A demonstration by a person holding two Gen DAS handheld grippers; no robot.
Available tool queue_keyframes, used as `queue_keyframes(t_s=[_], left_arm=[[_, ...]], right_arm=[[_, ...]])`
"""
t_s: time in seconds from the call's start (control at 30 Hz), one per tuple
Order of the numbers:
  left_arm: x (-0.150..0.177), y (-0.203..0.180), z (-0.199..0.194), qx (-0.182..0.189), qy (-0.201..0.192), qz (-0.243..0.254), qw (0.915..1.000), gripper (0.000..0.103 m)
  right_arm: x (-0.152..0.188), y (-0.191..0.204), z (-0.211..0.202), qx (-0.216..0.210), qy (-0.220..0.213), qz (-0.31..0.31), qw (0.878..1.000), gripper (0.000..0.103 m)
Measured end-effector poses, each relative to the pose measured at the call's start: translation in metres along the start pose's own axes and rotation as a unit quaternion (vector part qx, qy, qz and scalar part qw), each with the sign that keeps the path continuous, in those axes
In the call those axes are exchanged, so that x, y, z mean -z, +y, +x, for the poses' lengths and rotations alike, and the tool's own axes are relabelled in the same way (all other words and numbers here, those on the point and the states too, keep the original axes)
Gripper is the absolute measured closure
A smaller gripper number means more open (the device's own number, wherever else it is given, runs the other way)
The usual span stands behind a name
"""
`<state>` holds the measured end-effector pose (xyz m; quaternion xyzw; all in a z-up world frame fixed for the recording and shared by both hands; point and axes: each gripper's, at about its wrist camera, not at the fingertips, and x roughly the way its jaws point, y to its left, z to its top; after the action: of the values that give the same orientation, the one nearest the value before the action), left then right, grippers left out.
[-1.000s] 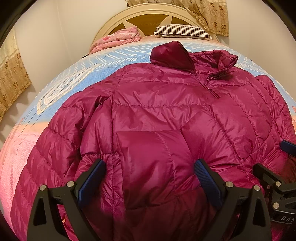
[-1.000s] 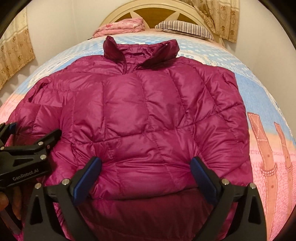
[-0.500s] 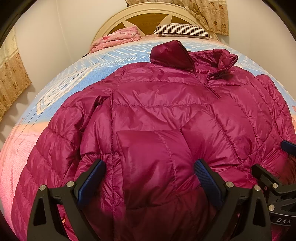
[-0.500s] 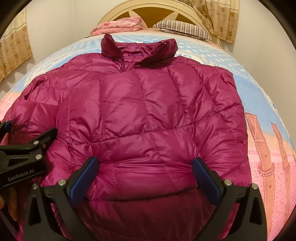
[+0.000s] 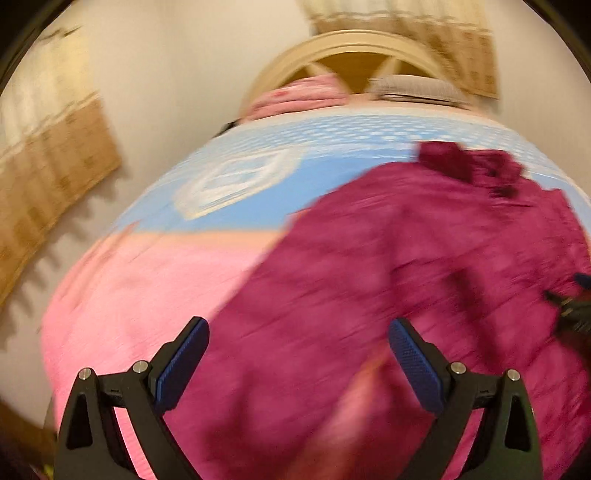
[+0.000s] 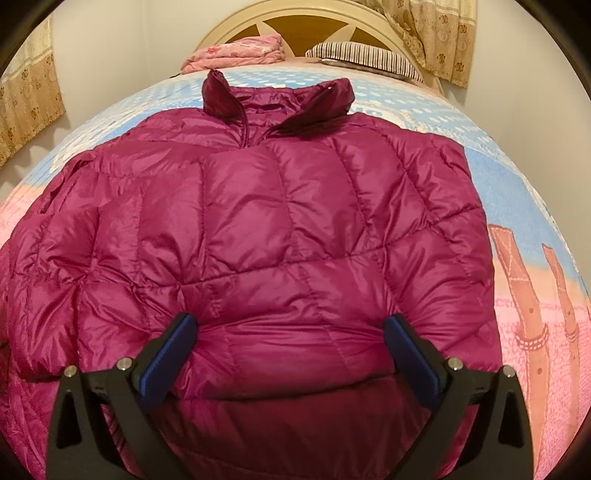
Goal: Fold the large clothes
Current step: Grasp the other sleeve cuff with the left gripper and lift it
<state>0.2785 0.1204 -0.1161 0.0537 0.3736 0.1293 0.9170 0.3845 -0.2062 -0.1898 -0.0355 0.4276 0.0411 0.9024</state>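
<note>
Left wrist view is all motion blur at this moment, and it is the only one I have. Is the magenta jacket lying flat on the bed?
Observer: Yes. The right wrist view shows the jacket spread flat, front up, with its collar toward the headboard.
Operator: Is the right gripper clamped on it?
Observer: No. The right gripper is open, jaws wide apart, with puffed fabric near the hem bulging between them.
Operator: What is the grey smear by the headboard?
Observer: A striped pillow, next to a folded pink blanket.
</note>
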Motion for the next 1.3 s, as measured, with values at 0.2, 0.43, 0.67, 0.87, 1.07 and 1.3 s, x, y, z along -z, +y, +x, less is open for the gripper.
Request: queue_keyframes(t_s=[0.2,0.43,0.67,0.87,1.07,1.3], left_arm=[[0.061,0.089,-0.008,-0.031,0.038,-0.082,0.9954,0.005],[0.077,0.081,0.016,0.028,0.075,-0.095,0.9923,0.040],[0.068,0.072,0.007,0.009,0.057,-0.080,0.9951,0.088],[0.043,0.089,-0.013,-0.016,0.013,-0.081,0.9965,0.094],[-0.004,0.087,-0.036,-0.025,-0.052,-0.069,0.9960,0.098],[-0.072,0.029,-0.064,0.012,-0.120,-0.017,0.9925,0.099]], right_arm=[[0.002,0.001,-0.018,-0.004,-0.016,-0.007,1.000,0.000],[0.019,0.015,-0.061,-0.019,-0.049,-0.032,0.998,0.000],[0.037,-0.003,-0.081,-0.017,-0.069,-0.020,0.997,0.000],[0.042,-0.018,-0.082,-0.022,-0.074,0.010,0.997,0.000],[0.045,-0.020,-0.088,-0.024,-0.081,0.006,0.996,0.000],[0.047,-0.037,-0.089,-0.017,-0.084,0.023,0.996,0.000]])
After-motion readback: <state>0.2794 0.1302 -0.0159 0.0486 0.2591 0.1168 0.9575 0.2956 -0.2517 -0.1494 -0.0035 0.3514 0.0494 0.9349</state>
